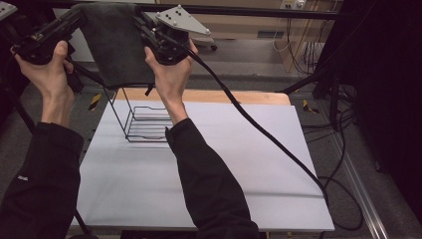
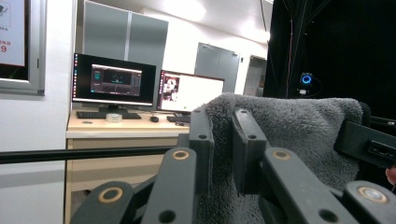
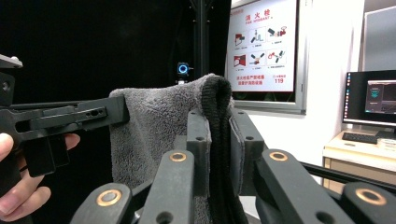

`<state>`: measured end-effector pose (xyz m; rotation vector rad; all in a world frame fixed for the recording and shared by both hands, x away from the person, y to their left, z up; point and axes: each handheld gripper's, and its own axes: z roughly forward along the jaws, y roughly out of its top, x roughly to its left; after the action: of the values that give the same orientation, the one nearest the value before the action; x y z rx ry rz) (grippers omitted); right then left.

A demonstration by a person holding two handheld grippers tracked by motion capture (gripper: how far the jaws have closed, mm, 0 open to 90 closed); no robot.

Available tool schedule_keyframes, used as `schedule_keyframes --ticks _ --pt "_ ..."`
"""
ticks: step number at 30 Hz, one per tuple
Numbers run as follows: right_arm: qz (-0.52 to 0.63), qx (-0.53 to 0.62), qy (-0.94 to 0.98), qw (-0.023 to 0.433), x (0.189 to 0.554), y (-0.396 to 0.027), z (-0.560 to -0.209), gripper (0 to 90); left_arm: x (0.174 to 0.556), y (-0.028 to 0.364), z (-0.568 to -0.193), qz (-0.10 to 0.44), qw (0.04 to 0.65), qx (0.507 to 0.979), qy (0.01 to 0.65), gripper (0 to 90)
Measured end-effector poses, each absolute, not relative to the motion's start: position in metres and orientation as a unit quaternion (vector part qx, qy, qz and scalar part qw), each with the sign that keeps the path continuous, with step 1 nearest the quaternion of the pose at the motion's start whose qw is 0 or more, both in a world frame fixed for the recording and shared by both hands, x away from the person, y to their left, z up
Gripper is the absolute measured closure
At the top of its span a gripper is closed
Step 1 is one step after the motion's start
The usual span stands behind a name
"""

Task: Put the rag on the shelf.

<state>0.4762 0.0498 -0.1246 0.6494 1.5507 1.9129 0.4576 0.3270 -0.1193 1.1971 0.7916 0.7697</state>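
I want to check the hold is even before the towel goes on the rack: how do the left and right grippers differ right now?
The left gripper pinches the grey towel at its left top corner; the right gripper takes the right corner. The right gripper shows a grey three-cornered plate on top; the left gripper's top is dark in the high view. Both are shut on the towel, holding it spread above the wire rack.
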Motion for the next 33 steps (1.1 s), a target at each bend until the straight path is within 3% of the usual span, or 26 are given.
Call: schedule_keyframes --ticks 33 --pt "0.680 0.269 0.615 0.297 0.508 0.048 -0.152 80.8 0.495 0.323 -0.147 0.329 0.658 0.566 0.372 79.9"
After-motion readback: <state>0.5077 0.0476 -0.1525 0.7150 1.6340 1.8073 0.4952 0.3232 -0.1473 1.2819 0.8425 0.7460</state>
